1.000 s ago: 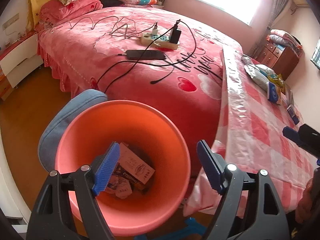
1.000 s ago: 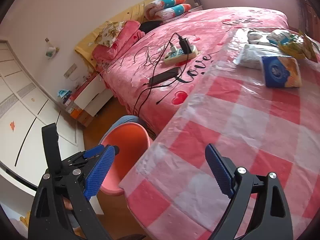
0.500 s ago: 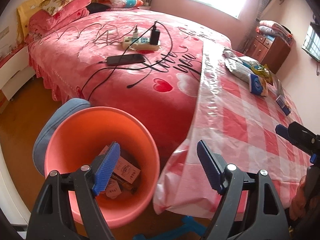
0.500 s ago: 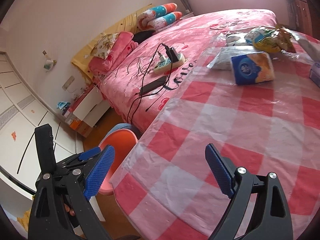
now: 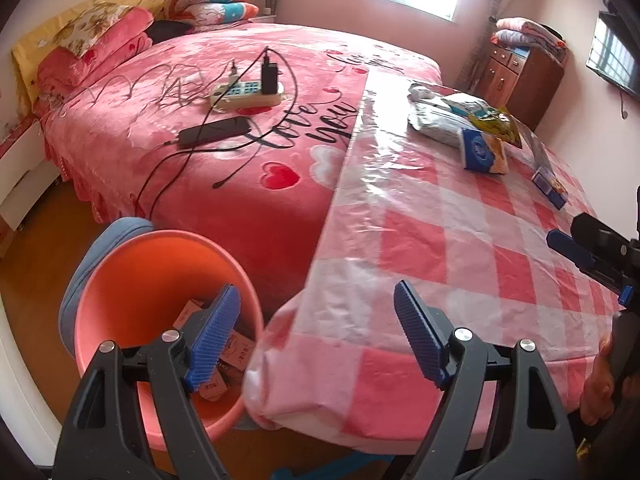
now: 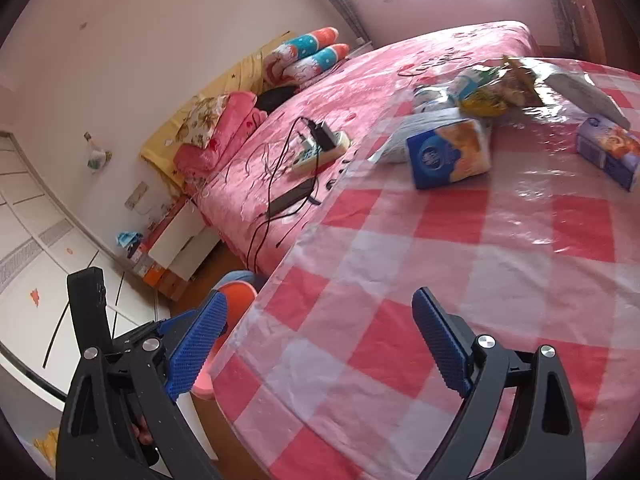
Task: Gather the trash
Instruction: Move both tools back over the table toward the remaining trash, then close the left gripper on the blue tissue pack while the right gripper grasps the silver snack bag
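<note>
Both grippers, left gripper point(image 5: 316, 336) and right gripper point(image 6: 320, 344), hang released and empty over the bench point(image 6: 460, 264). Trash point(image 6: 448, 152) lies upper right of the frame; the bin point(image 5: 132, 280) sits lower left. The nearest packet looks best grasped across its narrow sides.

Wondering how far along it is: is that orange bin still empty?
No, the orange bin already holds several small cardboard boxes.

Checked table point(image 6: 500, 264) with packets point(image 6: 448, 154)
</note>
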The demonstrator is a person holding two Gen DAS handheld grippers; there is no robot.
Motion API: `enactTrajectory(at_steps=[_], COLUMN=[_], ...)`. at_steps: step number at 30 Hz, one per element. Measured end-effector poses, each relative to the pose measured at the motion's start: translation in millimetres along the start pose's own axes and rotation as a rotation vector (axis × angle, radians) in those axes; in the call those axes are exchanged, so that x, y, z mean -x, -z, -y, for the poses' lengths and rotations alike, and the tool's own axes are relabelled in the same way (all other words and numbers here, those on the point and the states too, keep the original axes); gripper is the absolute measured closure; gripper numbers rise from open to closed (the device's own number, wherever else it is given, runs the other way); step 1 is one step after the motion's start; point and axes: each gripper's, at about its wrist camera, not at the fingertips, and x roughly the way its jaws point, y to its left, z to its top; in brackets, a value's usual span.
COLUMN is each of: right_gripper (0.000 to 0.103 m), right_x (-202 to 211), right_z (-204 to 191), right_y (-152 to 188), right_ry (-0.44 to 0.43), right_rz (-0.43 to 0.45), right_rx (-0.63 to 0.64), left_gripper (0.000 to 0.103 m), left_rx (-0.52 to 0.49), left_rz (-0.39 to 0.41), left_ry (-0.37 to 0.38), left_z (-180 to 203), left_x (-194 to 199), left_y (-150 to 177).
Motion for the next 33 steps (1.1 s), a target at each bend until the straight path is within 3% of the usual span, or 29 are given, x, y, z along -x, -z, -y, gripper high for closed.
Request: enactTrajectory(at_steps=[12,19,24,30,33], right_gripper=[0.011,0.011,0.011,0.011,0.011], right_x=[35.6,57.1,72.7,86.5,92.9], right_z=[38.5,68.8,96.3,124.9,140.1], right_y=[-13.6,-22.5,-28.9,-35.9,-42.0], right_ry=[0.030,0.069,0.115,0.184,0.225], right_rz=[0.089,0.151,0.191,0.220,0.221], right_rx=[-0.049,-0.102,-0.146,-0.179,-0.195], left_gripper=[0.023,0.023,0.023,0.023,0.023], left_rx=[-0.116,-0.167,-0.146,-0.149,-0.160], left_rz=[0.002,0.031,0.030,0.023,0.030], left_ry=[0.038,0.105,0.180,0.199,0.163], left_z=[65.7,110.2,141.4,180.0,193.3], left_x=[-10.6,-19.4,-37.5,-70.0,-85.6], left_y=[-18.5,-49.3,-72.0,-91.9,-100.2])
